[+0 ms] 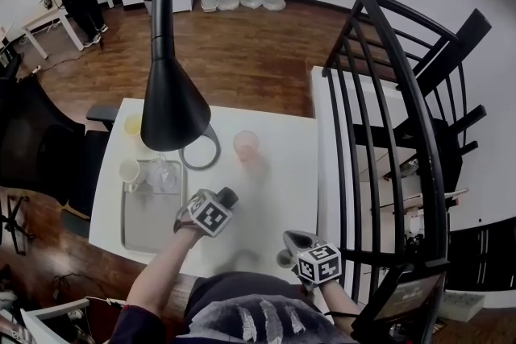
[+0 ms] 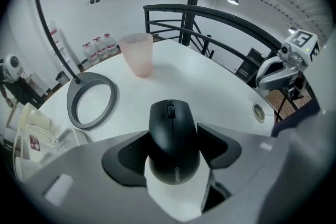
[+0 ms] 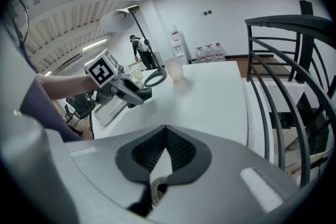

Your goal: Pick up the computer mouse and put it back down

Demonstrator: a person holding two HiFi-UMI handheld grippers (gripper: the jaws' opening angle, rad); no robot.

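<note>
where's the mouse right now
Left gripper view: the computer mouse is clamped in the left gripper, over the white table, with the pink cup and the lamp's ring base beyond it.

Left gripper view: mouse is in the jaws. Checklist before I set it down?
1. Grip: left gripper jaws pressed on both sides of the black computer mouse: ok.
2. Landing spot: bare white table ahead of the mouse: ok.
3. Pink translucent cup stands apart from the mouse: ok.
4. Grey ring-shaped lamp base lies off to the left, apart: ok.
5. Right gripper shut, empty, away from the left gripper: ok.
6. Mouse underside touching the table: cannot tell.
</note>
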